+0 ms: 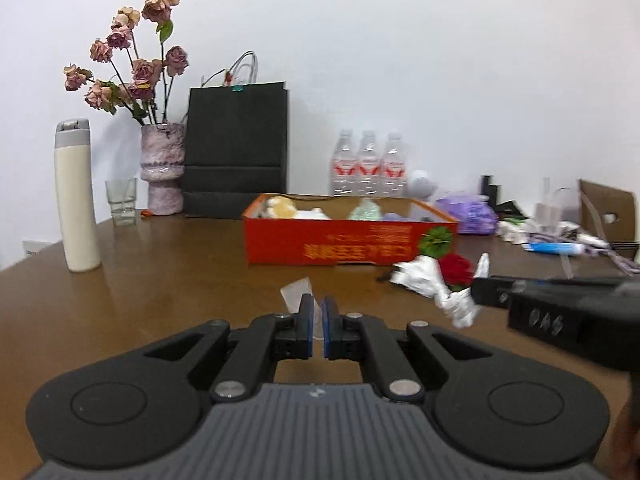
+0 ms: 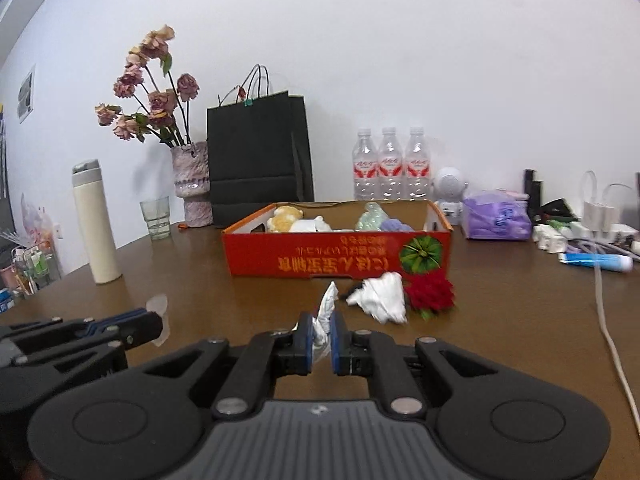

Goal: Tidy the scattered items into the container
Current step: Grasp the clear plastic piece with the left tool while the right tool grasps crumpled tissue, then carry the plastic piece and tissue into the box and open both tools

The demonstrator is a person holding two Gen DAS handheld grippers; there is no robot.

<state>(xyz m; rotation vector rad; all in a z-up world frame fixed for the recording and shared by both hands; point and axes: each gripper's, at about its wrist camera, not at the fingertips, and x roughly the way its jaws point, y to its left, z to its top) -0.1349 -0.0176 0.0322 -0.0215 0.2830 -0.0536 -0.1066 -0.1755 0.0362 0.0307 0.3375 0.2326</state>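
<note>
Both grippers carry a load in front of the box (image 2: 338,254), which sits mid-worktop (image 1: 160,272) with toys already inside. Left gripper (image 1: 319,314) is clamped on a thin clear wrapper (image 1: 297,291) that sticks up past the pads. Right gripper (image 2: 320,330) is clamped on a twisted end of the white wrap (image 2: 380,294), whose bulk lies on the worktop just before the box wall, touching the red flower (image 2: 430,292); whether wrap and flower are one bundle cannot be told. Step in hand, as judged: carry both pieces over the near wall and drop them in. To do it well, the right gripper should lift until the trailing wrap clears the worktop and the box rim, otherwise it may drag the flower or catch the edge. The grip is only on a thin tail, so a slow, steady move suits. The left wrapper is light and may cling to a pad; release low inside the box. Keep the two grippers apart over the opening, aiming at the bare middle between the toys.
</note>
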